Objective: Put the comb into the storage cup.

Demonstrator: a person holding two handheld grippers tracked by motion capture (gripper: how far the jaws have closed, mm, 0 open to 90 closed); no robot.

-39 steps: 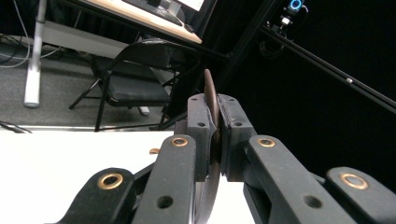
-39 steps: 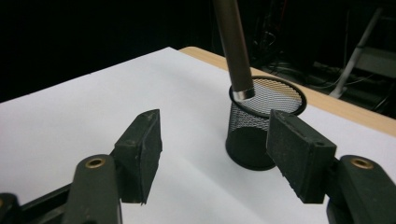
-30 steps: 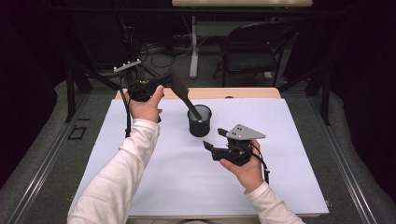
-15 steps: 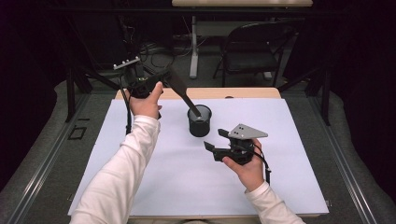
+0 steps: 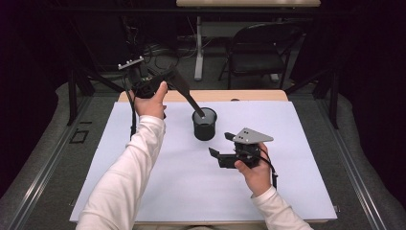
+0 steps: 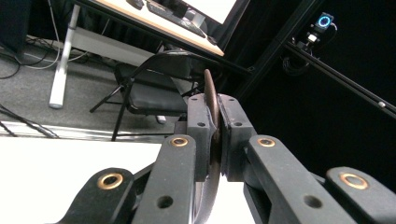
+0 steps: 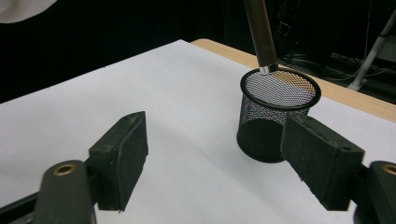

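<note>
A dark room with a folding chair (image 5: 261,45) and desk legs lies behind a wooden table covered by a white sheet (image 5: 158,191). A black mesh cup (image 5: 204,124) stands on the sheet at about 12 o'clock from its centre. The left gripper (image 5: 165,81), held up at 10 o'clock from the cup, is clenched on the broad end of a dark, flat, long-handled tool (image 5: 189,98); in the left gripper view the pads pinch its thin edge (image 6: 211,100). The tool slants down so its metal-capped tip (image 7: 267,69) hangs right at the cup's rim. The right gripper (image 5: 221,146) rests at 4 o'clock from the cup, just beside it, its jaws having just been opening, wide apart with nothing between them.

To do this well, I judge the left hand should steepen the handle so the tip clears the rim and sinks inside before letting go; the right jaws could close on the cup wall to steady it against tipping.

No brand, label or writing can be read anywhere
</note>
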